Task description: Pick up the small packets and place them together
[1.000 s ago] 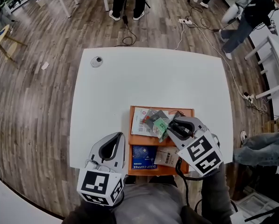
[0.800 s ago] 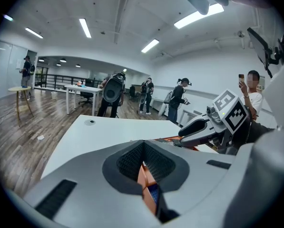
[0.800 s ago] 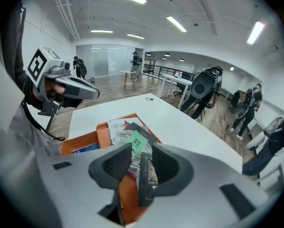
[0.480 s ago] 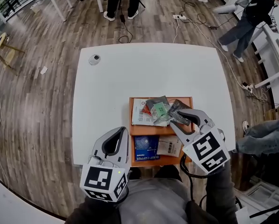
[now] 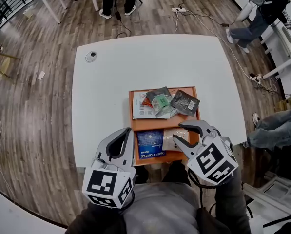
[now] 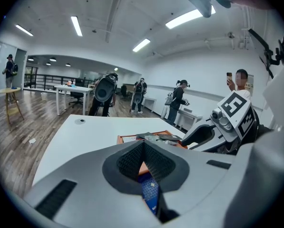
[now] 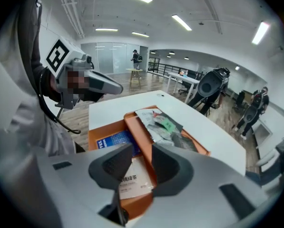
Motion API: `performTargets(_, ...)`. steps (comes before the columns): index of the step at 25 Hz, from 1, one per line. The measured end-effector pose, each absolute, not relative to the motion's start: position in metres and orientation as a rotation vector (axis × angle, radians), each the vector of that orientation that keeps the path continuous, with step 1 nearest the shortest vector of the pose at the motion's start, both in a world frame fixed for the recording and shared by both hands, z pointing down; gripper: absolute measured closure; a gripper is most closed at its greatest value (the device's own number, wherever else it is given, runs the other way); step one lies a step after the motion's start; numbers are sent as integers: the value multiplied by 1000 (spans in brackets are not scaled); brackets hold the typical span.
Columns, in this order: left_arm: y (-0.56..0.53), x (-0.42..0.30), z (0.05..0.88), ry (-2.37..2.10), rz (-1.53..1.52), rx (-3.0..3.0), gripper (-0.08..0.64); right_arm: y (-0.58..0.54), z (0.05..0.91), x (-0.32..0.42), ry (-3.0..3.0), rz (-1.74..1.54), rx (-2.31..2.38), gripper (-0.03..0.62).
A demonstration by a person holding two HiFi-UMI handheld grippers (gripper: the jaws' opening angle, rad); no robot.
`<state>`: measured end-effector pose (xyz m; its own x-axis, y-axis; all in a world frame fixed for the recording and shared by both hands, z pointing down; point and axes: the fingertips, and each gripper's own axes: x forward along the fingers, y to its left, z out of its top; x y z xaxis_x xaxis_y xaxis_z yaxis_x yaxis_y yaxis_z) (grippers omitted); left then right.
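An orange tray (image 5: 157, 125) lies on the white table (image 5: 135, 67). Its far compartment holds a pile of small packets: a white one (image 5: 141, 110), a green one (image 5: 161, 101) and a dark one (image 5: 185, 102). In the near compartment lie a blue packet (image 5: 150, 144) and a beige packet (image 5: 170, 139). My right gripper (image 5: 183, 135) hovers open over the beige packet (image 7: 132, 177), nothing between its fingers (image 7: 141, 158). My left gripper (image 5: 128, 131) hangs at the tray's near left corner, tips together, empty; the blue packet (image 6: 150, 194) shows below its jaws (image 6: 142, 145).
A small round object (image 5: 90, 56) sits near the table's far left corner. Several people stand beyond the table, and cables run over the wooden floor there. The table's near edge lies just under both grippers.
My right gripper has drawn back from the pile in the far compartment to above the near compartment. The dark packet stays on the pile's right side. The left gripper has barely shifted.
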<state>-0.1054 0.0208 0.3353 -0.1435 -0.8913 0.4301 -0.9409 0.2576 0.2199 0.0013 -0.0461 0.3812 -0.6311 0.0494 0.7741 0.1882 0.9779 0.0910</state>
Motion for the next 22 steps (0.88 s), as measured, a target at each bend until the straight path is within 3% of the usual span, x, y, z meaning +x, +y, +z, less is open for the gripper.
performTargets(14, 30, -100, 353, -2015, 195, 1659, 563, -8, 445, 17, -2101, -202, -278, 460)
performTargets(22, 26, -104, 359, -2003, 187, 1658, 563, 4, 469, 16, -2006, -212, -333, 363)
